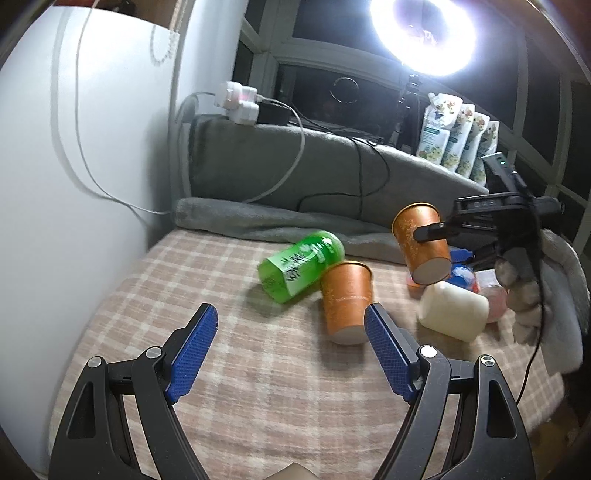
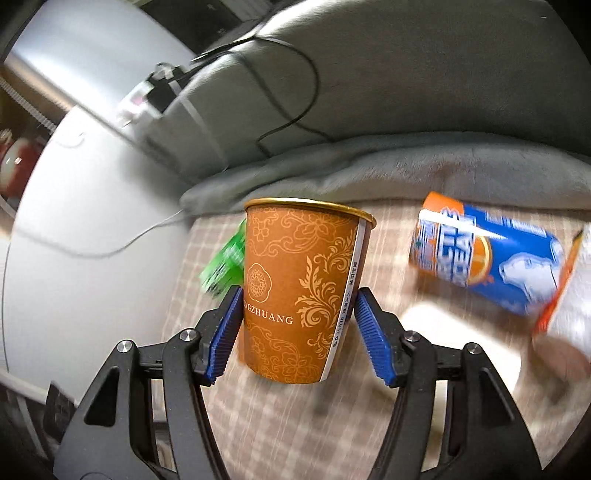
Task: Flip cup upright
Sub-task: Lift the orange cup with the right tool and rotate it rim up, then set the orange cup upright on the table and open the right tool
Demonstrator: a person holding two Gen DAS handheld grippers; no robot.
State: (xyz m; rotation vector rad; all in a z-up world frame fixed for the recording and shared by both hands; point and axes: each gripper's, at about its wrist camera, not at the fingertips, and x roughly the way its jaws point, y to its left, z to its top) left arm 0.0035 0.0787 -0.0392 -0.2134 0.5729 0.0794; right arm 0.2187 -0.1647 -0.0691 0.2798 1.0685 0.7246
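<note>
My right gripper is shut on an orange paper cup with gold ornament, rim up, held above the checked cloth. From the left wrist view the same cup hangs tilted in the air at the right, with the right gripper on it. A second orange paper cup stands on the cloth with its rim up and leans against a green can. My left gripper is open and empty, low over the cloth, its right finger close beside that second cup.
A green can lies on its side on the checked cloth. A cream cylinder lies at the right. A blue and orange can lies on its side. A grey blanket, cables and a ring light are behind. A white wall stands at the left.
</note>
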